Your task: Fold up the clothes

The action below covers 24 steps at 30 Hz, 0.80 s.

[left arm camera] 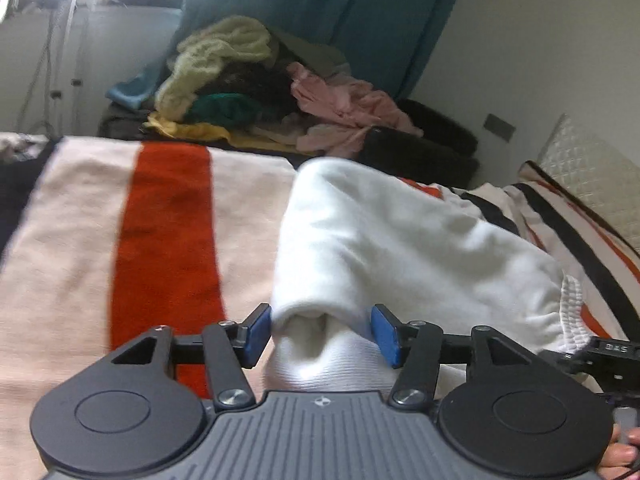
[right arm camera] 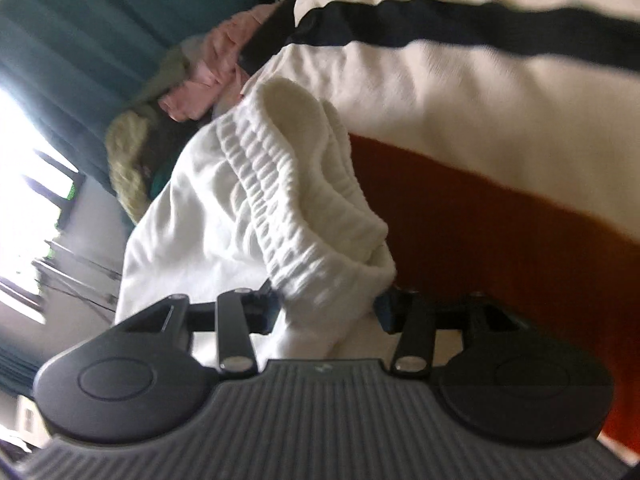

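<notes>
From the left wrist view, the left gripper [left arm camera: 322, 334] has its blue pads [left arm camera: 385, 334] pressed on either side of a bunched end of the white garment [left arm camera: 400, 240], which runs forward and to the right of the fingers over the striped blanket [left arm camera: 120, 220]. The jaws stand fairly wide, yet cloth fills the gap, so this reads as a hold on the thick roll. Well beyond the fingers a pile of unfolded clothes [left arm camera: 248, 80] waits (the next pieces, presumably). At the right edge a dark part of the other tool is only partly in frame.

From the right wrist view, rolled sideways and blurred, the right gripper [right arm camera: 328, 308] has the gathered elastic waistband [right arm camera: 288, 184] of the same garment coming up from between its fingers; the pads are mostly buried in fabric, but it appears clamped.

The step in hand looks like carrying both ends of the garment to make a fold. The next move calls for keeping both ends level and taut, then laying one onto the other. How many layers each jaw holds cannot be told.
</notes>
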Tool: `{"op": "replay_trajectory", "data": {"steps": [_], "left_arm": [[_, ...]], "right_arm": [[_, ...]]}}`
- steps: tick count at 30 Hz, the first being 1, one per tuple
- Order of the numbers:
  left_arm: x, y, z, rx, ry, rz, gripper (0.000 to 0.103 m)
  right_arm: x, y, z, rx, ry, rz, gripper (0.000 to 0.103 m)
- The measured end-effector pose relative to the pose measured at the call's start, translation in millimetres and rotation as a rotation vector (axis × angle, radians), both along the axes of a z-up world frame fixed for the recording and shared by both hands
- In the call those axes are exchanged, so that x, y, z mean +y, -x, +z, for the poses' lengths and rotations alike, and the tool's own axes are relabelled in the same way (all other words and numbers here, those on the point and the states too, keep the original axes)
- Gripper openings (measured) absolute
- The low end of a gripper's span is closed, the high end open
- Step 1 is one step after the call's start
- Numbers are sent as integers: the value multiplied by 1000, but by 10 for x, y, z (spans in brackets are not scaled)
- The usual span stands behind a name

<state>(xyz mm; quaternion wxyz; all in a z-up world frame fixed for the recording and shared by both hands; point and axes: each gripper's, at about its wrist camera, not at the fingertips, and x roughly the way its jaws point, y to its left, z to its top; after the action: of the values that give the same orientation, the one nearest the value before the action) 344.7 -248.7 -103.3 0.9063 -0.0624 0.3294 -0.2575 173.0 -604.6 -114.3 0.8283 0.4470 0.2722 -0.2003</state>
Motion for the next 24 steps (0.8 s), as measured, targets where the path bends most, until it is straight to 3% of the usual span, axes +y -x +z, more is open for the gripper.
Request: {"op": "replay_trajectory", "data": {"steps": [1, 6, 10, 15, 19, 24], "left_arm": [[23, 60, 90, -9, -15, 9, 68], [101, 585, 696, -98, -33, -38, 73], [117, 1091, 1207, -197, -71, -75, 74], [206, 1739, 1831, -282, -55, -111, 81], [280, 2170, 2213, -316, -50, -101, 89], [400, 2601, 2442, -307, -48, -113, 101]], "right_arm": [[24, 37, 89, 21, 13, 2, 49], [190, 327, 574, 22, 109, 21, 49], [411, 600, 1033, -40, 195, 82, 49], [701, 959, 1584, -118, 287, 153, 49], [980, 1314, 1975, -146, 361, 168, 49], [1298, 1720, 2288, -187, 450, 207, 50]]}}
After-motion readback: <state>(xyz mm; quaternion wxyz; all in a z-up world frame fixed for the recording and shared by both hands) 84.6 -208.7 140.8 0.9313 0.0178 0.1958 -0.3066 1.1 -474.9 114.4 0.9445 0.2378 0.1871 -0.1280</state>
